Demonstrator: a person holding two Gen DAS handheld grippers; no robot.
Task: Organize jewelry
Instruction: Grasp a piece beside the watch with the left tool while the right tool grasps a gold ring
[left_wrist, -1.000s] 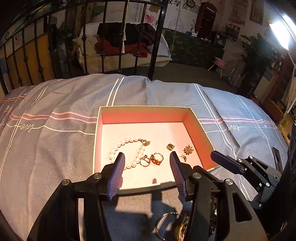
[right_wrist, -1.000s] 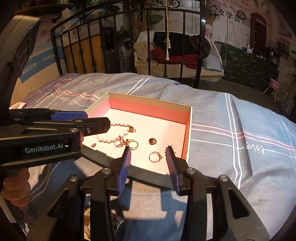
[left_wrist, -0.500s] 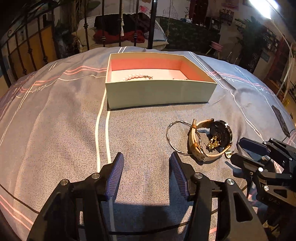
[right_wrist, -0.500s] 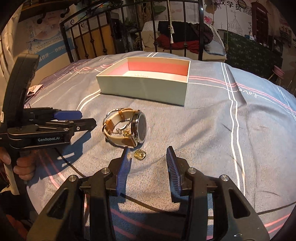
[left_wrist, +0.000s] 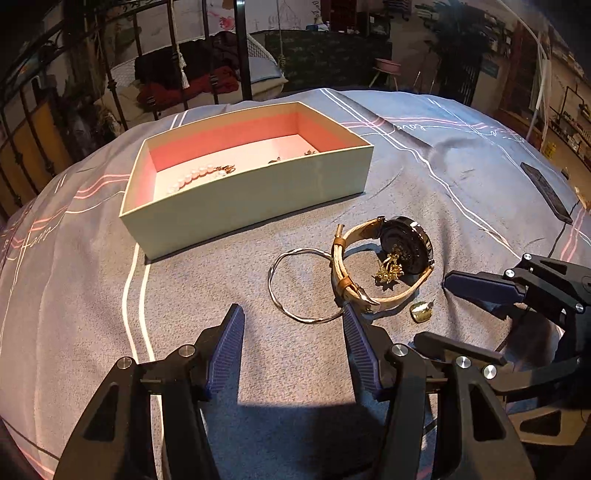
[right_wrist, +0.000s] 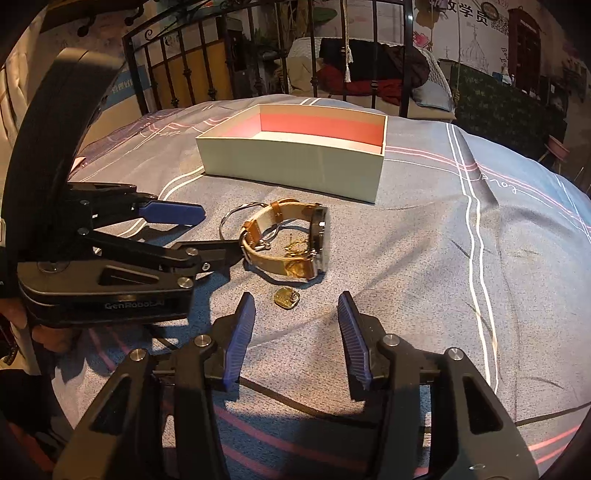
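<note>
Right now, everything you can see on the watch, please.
The watch lies on the grey bedspread in front of the box. It has a dark round case in a metal rim and a tan, leather-looking strap buckled into a loop, and stands on edge. A thin wire bangle touches the strap; a gold trinket sits inside the loop. Neither tool holds it.

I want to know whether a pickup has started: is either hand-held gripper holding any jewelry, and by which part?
Nothing is held. The left hand-held gripper and right hand-held gripper are both open above the bedspread; the watch lies untouched.
</note>
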